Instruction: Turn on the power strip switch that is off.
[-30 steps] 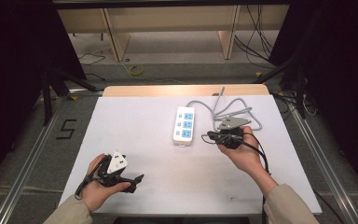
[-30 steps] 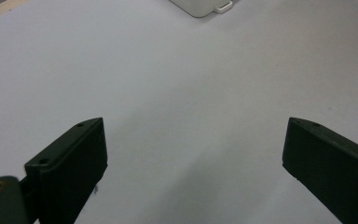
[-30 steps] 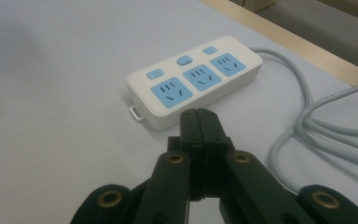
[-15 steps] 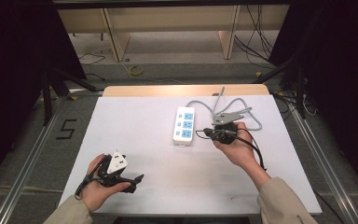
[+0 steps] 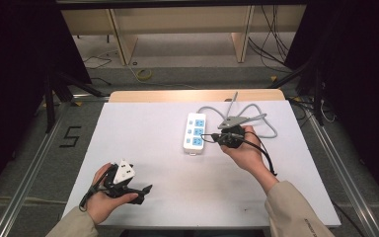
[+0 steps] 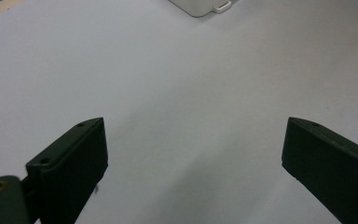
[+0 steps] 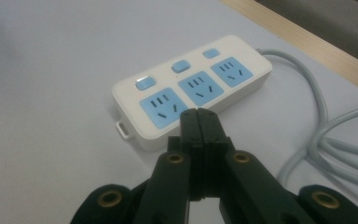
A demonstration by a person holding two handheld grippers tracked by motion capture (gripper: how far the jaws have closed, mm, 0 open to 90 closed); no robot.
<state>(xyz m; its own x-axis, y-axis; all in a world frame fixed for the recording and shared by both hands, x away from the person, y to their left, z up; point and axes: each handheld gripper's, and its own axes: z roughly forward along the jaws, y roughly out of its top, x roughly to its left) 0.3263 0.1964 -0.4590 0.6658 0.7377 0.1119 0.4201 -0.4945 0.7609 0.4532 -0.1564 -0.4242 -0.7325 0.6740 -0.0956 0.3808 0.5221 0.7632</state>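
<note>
a white power strip [image 5: 195, 131] with blue sockets is lying near the middle of the white table [image 5: 143, 128], its grey cable [image 5: 256, 120] looping away to the right. the right gripper [image 5: 205, 136] is hovering just beside the strip's right edge, jaws pointing at it, closed with nothing between them. the left gripper [image 5: 145, 188] is resting at the table's near left edge, well apart from the strip.
</note>
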